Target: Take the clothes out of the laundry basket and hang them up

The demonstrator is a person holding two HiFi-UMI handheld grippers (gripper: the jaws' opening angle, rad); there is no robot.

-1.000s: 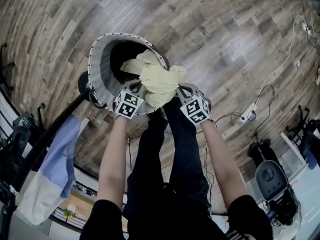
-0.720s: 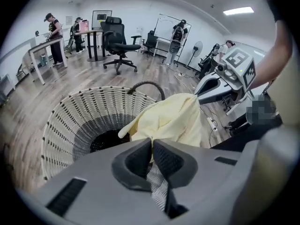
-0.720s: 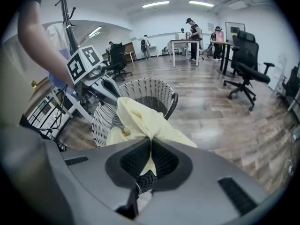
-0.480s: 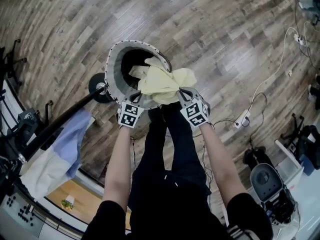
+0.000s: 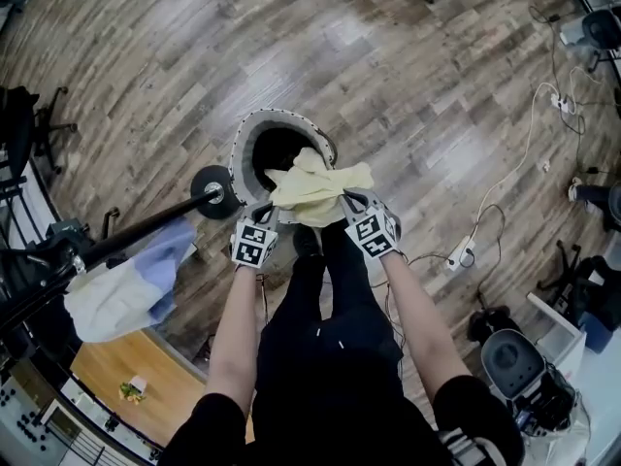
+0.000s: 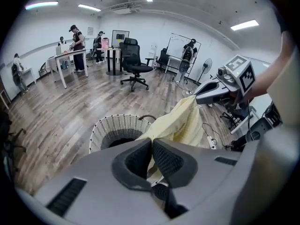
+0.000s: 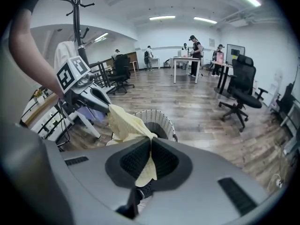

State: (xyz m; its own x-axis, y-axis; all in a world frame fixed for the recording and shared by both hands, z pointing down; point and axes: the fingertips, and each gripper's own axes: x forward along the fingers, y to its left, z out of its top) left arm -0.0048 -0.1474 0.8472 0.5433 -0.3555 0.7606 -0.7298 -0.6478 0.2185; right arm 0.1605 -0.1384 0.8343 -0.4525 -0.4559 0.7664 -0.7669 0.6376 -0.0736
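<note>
A pale yellow garment (image 5: 315,187) hangs stretched between my two grippers above the white wicker laundry basket (image 5: 246,142). My left gripper (image 5: 268,212) is shut on one end of the yellow garment (image 6: 180,123), the cloth pinched between its dark pads. At the other end my right gripper (image 5: 345,200) is shut on the same garment (image 7: 124,123). Below them the basket (image 6: 110,128) stands on the wooden floor with its dark inside showing. In the right gripper view the basket (image 7: 161,118) sits just beyond the jaws.
A black clothes rack with a round base (image 5: 213,190) stands left of the basket, a blue and white garment (image 5: 131,284) hanging on its rail. A power strip and cables (image 5: 456,255) lie on the floor to the right. Office chairs (image 6: 133,62), desks and people stand farther off.
Both grippers have risen with the yellow garment, lifting it out of the basket. The basket looks smaller and farther below.
</note>
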